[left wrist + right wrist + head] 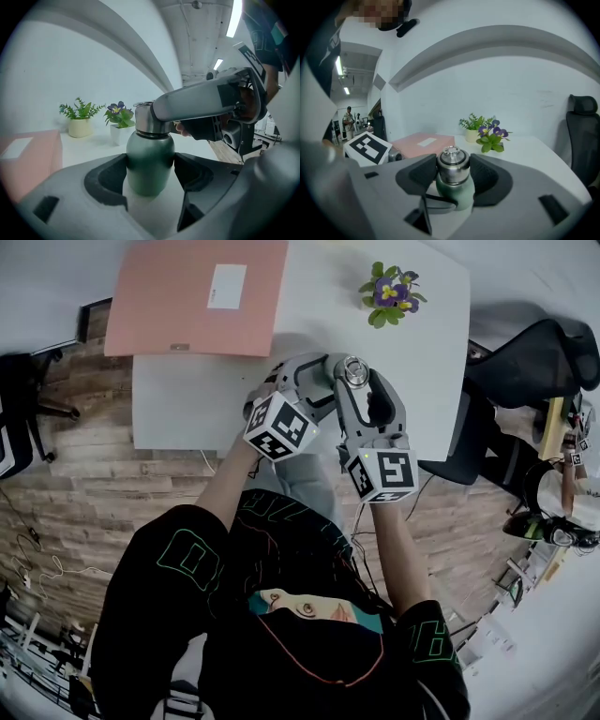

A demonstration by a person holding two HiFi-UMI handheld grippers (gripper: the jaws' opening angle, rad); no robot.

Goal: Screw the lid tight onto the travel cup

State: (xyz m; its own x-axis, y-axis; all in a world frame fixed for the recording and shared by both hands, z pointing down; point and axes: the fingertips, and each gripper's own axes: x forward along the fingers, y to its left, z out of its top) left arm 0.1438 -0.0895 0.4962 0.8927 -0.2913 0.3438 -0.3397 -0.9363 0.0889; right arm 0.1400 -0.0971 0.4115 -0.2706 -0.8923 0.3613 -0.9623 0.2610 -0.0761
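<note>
Gripping the cup (pixel 150 161) from two sides, I have it upright between my hands over the white table (pixel 187 399). Whether its base rests on the top or hangs just above it, I cannot tell. My left gripper (pixel 150 165) is clamped on the green body at its widest part, both jaws pressed against the curved wall. My right gripper (pixel 453 174) comes in from the other side and has its jaws closed on the steel lid (pixel 452 165), which sits on the neck.

I judge the cup to be stiff metal that will not give under a squeeze. Its smooth painted belly looks slick, so it could spin in my left jaws once the thread bites. The low, broad hold suits it. The lid is short and stepped, so I want the right jaws square on its straight side wall, not on the small top knob. How heavy the cup is, I cannot say.

Beyond it lie a pink folder (pixel 197 296) and two potted plants (pixel 487 131), well apart from my work.
</note>
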